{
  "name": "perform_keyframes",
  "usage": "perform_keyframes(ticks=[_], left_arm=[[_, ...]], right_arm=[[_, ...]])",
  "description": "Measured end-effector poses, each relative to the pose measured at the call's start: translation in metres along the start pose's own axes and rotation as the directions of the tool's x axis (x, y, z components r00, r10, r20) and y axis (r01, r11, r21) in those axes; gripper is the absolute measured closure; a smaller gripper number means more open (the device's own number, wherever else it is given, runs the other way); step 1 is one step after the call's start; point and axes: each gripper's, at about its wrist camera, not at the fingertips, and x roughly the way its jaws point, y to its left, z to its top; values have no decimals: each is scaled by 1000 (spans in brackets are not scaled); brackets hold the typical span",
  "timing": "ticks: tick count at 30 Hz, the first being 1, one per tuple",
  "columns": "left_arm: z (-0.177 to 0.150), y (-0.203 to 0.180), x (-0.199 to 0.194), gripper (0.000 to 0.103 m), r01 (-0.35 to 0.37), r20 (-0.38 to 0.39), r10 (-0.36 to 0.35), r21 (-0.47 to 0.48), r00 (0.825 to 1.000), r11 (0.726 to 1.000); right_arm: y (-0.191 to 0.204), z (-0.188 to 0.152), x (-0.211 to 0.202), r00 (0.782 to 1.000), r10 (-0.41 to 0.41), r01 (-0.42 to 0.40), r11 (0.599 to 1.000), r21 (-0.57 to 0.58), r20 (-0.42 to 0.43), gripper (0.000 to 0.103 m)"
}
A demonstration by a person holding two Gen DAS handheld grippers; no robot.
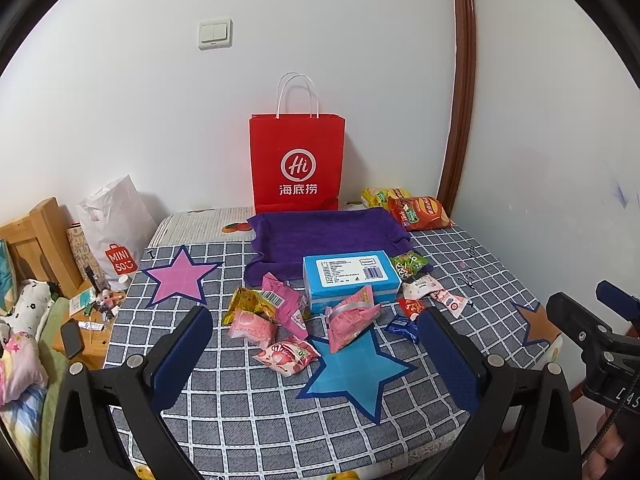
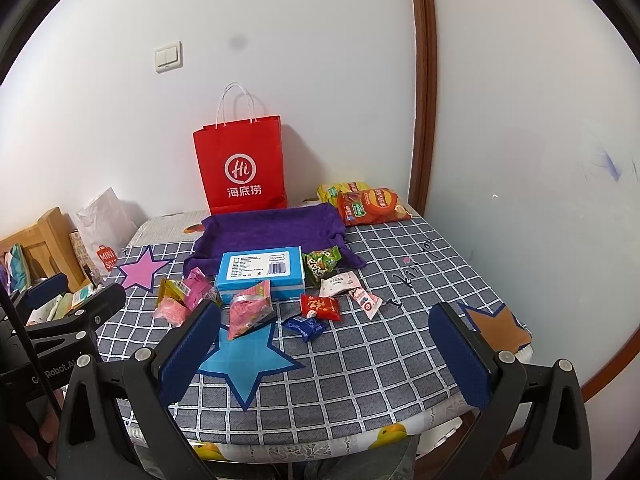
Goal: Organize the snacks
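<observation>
Several small snack packets lie around a blue box (image 1: 350, 280) (image 2: 260, 274) mid-table: pink packets (image 1: 352, 322) (image 2: 250, 312), a gold one (image 1: 248, 302), a green one (image 2: 320, 264), a red one (image 2: 320, 307), a dark blue one (image 2: 304, 327). A purple towel (image 1: 324, 236) (image 2: 268, 232) lies behind the box, and a red paper bag (image 1: 297, 162) (image 2: 242, 166) stands at the wall. My left gripper (image 1: 316, 340) is open and empty above the near table. My right gripper (image 2: 324, 336) is open and empty, to the right.
Two chip bags (image 1: 420, 208) (image 2: 372, 204) lie at the back right corner. Pink (image 1: 180, 276), blue (image 1: 352, 372) and brown (image 2: 496, 326) paper stars are stuck on the checked tablecloth (image 2: 380, 360). A cluttered nightstand (image 1: 84, 320) and white plastic bag (image 1: 116, 216) stand left.
</observation>
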Motion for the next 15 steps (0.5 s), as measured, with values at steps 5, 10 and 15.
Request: perform_keyframes(ticks=[5,10,15], left_arm=[[1,0,-1,0,1,2,-1,-1,1000,1000],[1,1,-2,0,2,4,-2,-4,1000,1000],[2,0,-4,0,7,4,-7,-2,1000,1000]], right_arm=[[1,-1,-1,1000,0,0,1000,-3,1,1],[2,-2,-2,1000,2,-2,1000,-4,5,1],[2,-2,-3,1000,4,-3,1000,-8,9,1]])
